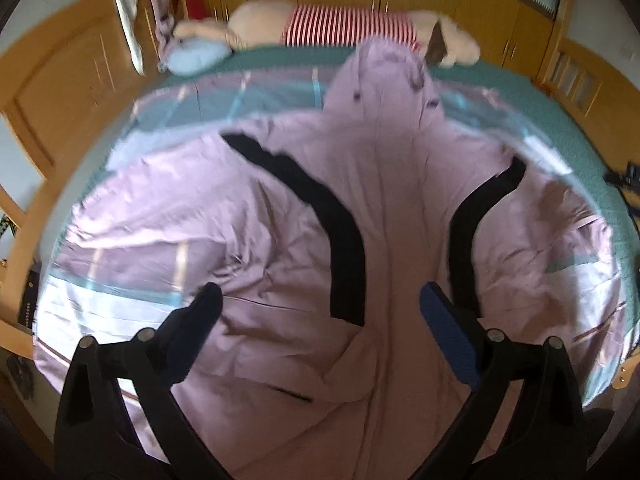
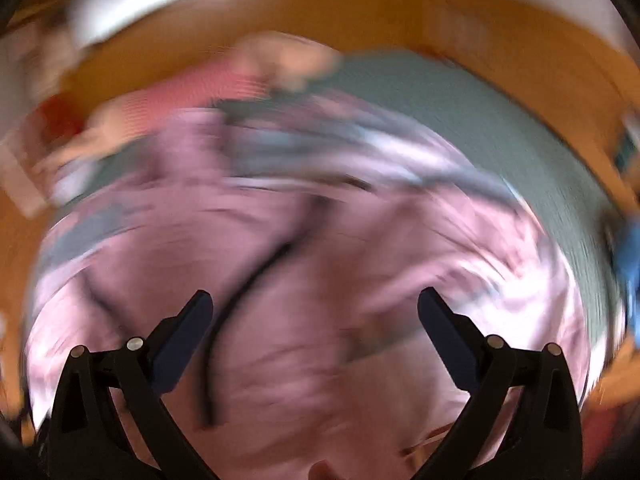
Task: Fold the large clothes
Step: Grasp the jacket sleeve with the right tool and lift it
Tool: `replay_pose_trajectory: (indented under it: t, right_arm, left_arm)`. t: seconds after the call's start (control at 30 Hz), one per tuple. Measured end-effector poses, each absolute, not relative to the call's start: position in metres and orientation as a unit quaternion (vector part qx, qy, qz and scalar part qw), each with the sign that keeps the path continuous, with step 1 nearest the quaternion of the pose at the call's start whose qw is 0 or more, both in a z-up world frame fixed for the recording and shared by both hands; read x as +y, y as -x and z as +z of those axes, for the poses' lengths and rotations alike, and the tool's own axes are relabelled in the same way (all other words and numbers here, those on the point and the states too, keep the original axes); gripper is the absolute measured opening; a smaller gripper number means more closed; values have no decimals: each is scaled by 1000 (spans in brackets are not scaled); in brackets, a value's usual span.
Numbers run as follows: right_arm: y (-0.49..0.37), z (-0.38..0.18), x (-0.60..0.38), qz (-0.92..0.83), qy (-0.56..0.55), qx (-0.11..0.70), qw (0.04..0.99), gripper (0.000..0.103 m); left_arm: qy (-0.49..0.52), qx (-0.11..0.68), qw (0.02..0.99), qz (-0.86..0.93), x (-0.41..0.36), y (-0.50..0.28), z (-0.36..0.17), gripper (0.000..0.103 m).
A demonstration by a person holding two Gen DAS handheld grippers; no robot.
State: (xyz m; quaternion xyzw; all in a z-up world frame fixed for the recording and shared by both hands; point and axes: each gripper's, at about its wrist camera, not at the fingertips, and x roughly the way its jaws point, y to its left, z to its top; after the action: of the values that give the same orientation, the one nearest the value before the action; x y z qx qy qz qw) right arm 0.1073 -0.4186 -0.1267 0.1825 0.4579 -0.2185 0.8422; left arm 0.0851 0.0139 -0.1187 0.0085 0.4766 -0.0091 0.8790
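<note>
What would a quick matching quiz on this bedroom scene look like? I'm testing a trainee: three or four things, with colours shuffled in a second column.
Things:
1. jacket
2. band on the jacket
3. sheet
4. pillow

Colours:
A. teal
B. light blue
C. lilac
D. black

Pairs: 1-C, 2-D, 3-A, 4-B

lilac hooded fabric garment with black stripes (image 1: pixel 384 208): 1 | black stripes on it: 2 | plush toy in red-white striped top (image 1: pixel 344 30): 1 | pale blue pillow (image 1: pixel 196 58): 1
</note>
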Motion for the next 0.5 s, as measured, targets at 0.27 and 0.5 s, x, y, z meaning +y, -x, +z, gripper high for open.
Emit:
replay_pose_trajectory:
  t: [0.27,0.5]
  right_arm:
    - [-110,-255,-569,-114,-527,432,722,79]
    - [-76,-269,-600,-111,-675,298,665,80]
  left_arm:
    - [35,535,844,-13,20,-127,-183,84]
    - [10,509,860,-24,10,-127,-183,101]
